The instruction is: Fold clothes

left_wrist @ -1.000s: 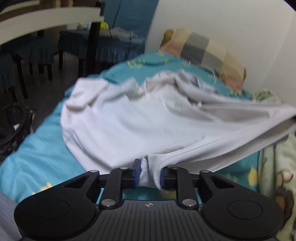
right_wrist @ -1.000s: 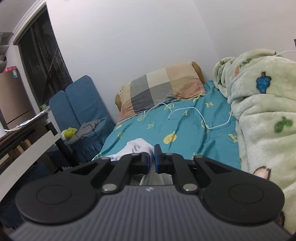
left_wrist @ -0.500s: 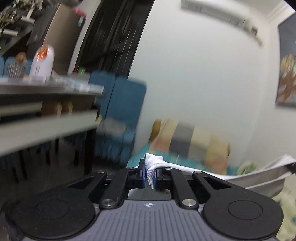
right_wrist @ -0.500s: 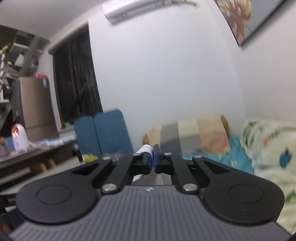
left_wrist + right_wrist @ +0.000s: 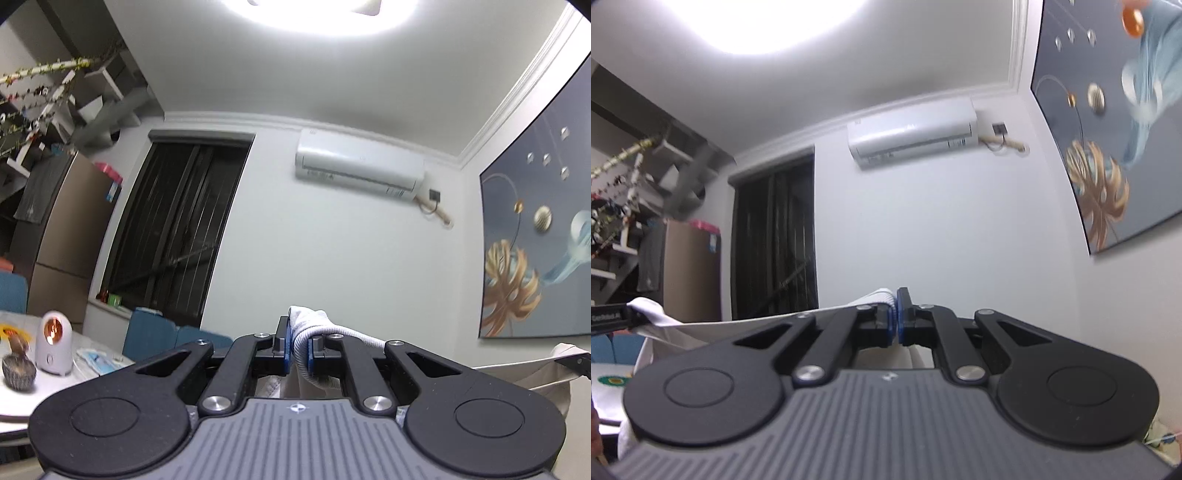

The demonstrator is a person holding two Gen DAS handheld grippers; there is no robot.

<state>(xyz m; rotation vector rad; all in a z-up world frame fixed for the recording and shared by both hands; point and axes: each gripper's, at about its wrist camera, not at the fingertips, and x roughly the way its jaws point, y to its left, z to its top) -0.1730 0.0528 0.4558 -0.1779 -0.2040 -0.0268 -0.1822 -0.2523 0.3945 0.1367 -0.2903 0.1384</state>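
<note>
Left wrist view: left tongs (image 5: 298,345) clamped on a bunched ribbed edge of the white garment (image 5: 314,326); their jaws have just closed a little further with the fabric between them. Cloth pokes up above the blue pads (image 5: 283,345) and runs off right of the tongs in a taut band toward the other tool's black tip (image 5: 570,360) at the frame edge, where more white fabric hangs. Tongs point slightly upward at the wall; air conditioner (image 5: 360,168) ahead and above, dark window (image 5: 177,240) ahead-left, painting (image 5: 535,251) to the right. Worktop (image 5: 14,395) low left of the tongs carries a small white lamp (image 5: 54,343). Right wrist view: right tongs (image 5: 894,323) fully closed on a ribbed edge of the same garment (image 5: 879,295), fabric pinched thin between the pads. From there the cloth stretches left of the tongs to the left tool's tip (image 5: 611,317) and sags below it. Garment hangs in the air between both tongs.
</note>
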